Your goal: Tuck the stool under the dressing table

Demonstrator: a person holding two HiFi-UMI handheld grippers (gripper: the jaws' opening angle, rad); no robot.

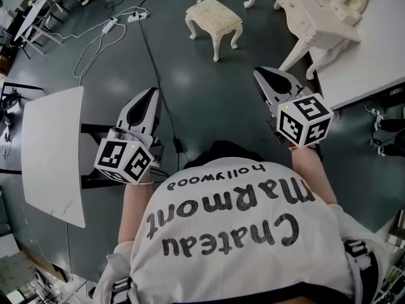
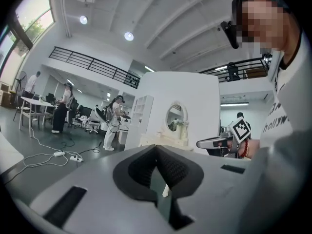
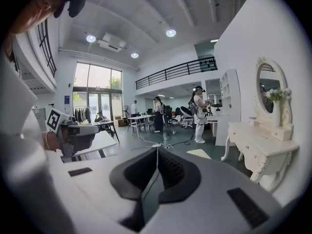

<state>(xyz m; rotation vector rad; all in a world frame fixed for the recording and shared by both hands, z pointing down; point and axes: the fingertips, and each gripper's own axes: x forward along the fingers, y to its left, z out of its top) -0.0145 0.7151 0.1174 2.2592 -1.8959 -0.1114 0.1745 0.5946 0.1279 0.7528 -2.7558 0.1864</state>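
Observation:
The stool (image 1: 214,18), a cream cushioned seat on white carved legs, stands alone on the dark floor ahead of me. The white dressing table (image 1: 318,12) is to its right at the top right corner, and its oval mirror (image 3: 267,88) shows in the right gripper view. My left gripper (image 1: 152,92) is held short of the stool and to its left, jaws shut on nothing (image 2: 156,147). My right gripper (image 1: 259,73) is short of the stool on the right, near the dressing table's legs, also shut and empty (image 3: 157,150).
A white tabletop (image 1: 54,151) lies at my left and a white platform (image 1: 364,68) at my right. Cables and a power strip (image 1: 136,16) run across the floor beyond the left gripper. Several people stand at desks in the background (image 3: 199,113).

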